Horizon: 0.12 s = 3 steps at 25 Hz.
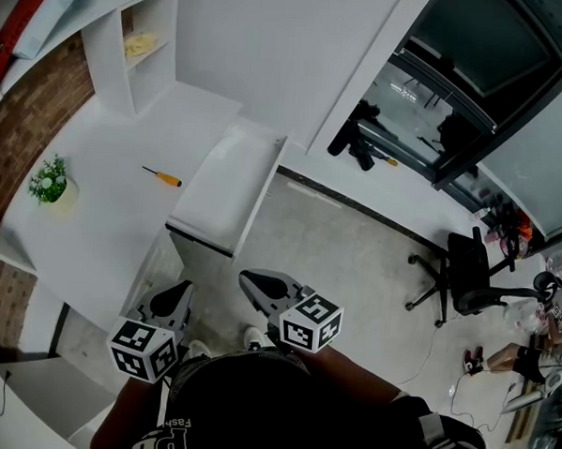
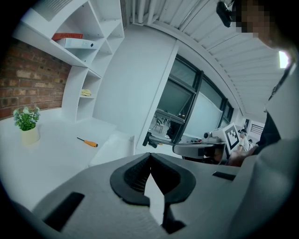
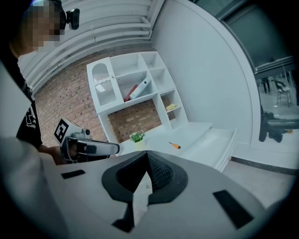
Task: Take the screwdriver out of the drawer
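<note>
My left gripper (image 2: 150,154) is closed, its jaws meeting at the tips with nothing between them. My right gripper (image 3: 147,153) is the same, closed and empty. I hold both low and near my body, side by side, on the near side of the desk (image 1: 102,228). The screwdriver (image 1: 161,175) lies flat on the desk top, outside the drawer (image 1: 229,183) and just to its left, orange handle toward it. The drawer stands pulled out. A plant (image 1: 50,180) sits at the desk's left, well apart from the screwdriver
</note>
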### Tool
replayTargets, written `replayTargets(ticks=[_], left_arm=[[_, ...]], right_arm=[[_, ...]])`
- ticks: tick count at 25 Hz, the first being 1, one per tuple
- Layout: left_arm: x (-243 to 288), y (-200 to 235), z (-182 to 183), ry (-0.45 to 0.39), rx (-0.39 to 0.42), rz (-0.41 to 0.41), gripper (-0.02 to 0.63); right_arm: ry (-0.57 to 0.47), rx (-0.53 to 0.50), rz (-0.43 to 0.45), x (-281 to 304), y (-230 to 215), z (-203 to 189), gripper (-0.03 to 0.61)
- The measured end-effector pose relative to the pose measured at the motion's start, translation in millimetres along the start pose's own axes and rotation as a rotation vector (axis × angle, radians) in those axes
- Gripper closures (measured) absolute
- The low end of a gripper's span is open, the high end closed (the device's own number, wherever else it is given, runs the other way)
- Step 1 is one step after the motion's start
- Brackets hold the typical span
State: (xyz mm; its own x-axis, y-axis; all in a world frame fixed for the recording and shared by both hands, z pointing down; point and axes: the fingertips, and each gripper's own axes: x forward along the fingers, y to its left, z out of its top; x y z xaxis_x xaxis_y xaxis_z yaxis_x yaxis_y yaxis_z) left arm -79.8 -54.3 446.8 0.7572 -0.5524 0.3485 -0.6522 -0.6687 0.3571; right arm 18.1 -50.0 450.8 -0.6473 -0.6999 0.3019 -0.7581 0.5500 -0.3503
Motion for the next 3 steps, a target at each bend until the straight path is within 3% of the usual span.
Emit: replayTargets(ticks=[3], left_arm=[[-2.1,2.9,0.3,-0.001,0.000,-0.002,0.598]], right_arm=[[0.001,-0.003,-0.002,2.9,2.4,0.0,0.574]])
